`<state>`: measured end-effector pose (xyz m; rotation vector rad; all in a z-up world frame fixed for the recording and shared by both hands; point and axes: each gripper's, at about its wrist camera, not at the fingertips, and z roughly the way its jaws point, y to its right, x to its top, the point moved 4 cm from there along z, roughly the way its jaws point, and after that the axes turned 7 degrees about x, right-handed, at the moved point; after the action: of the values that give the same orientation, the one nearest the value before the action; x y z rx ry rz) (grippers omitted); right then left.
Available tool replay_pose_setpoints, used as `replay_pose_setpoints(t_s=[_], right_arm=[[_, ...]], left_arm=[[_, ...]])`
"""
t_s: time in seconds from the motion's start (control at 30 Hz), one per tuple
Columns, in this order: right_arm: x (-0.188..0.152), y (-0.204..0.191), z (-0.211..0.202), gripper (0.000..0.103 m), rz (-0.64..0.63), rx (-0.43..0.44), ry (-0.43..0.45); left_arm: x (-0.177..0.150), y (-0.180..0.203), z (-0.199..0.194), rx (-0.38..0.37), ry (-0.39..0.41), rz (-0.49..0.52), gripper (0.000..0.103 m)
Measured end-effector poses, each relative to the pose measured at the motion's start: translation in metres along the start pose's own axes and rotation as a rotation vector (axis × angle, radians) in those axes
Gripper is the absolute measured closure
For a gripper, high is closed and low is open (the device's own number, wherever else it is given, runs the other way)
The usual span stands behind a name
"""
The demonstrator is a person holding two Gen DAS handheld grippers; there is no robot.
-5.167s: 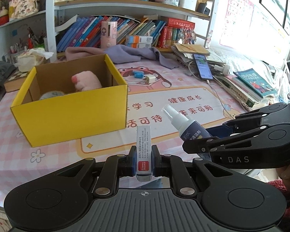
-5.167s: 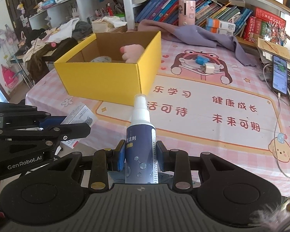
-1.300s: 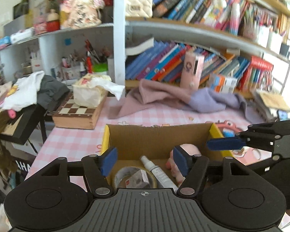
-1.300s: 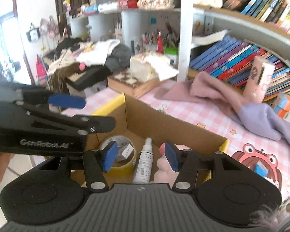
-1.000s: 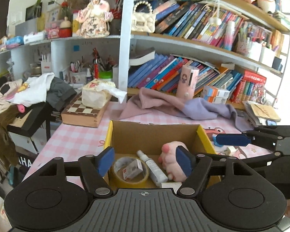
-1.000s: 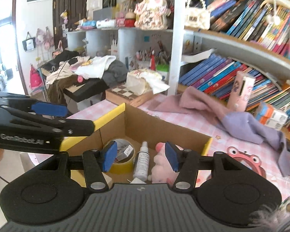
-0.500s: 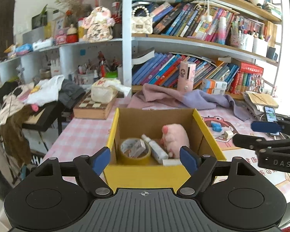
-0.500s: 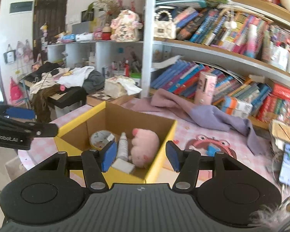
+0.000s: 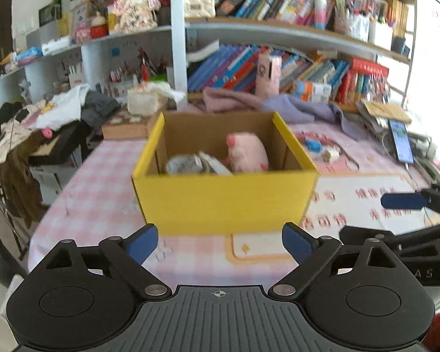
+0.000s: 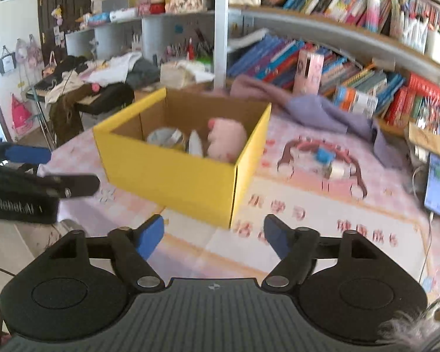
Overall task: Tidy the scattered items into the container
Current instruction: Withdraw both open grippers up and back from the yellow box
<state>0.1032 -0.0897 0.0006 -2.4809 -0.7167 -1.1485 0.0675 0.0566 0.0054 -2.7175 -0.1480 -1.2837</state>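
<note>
Hovering wide open and empty near the table's front edge, left gripper (image 9: 218,242) and right gripper (image 10: 214,236) risk nudging the yellow box (image 9: 224,199).

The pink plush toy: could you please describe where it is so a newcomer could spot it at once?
Find the yellow cardboard box on the pink checked tablecloth. The pink plush toy lies inside, on its right side. It is the only soft, rounded pink thing there, beside a tape roll.

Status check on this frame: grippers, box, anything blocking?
Left gripper open, empty. Right gripper open, empty. Yellow box upright on the table, pink plush and tape roll inside. Nothing between grippers and box.
</note>
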Motion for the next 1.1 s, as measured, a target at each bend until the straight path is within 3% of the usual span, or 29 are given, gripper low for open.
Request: replay_pose_setpoints(t_s=[0.23,0.73,1.1], right_arm=[[-0.017,0.002,-0.002,0.020,0.039,-0.024,-0.062],[-0.030,0.000,-0.009,0.017,0.031,-0.053,-0.099],[-0.039,0.009,-0.017,0.015,0.057,-0.098,-0.121]], left_arm=[[-0.027,0.009,0.002,-0.018,-0.088,0.016,0.009],[-0.035,0.011,0.001,-0.019,-0.120,0.005,0.008],[-0.037,0.024,0.004,-0.071,-0.137,0.018,0.008]])
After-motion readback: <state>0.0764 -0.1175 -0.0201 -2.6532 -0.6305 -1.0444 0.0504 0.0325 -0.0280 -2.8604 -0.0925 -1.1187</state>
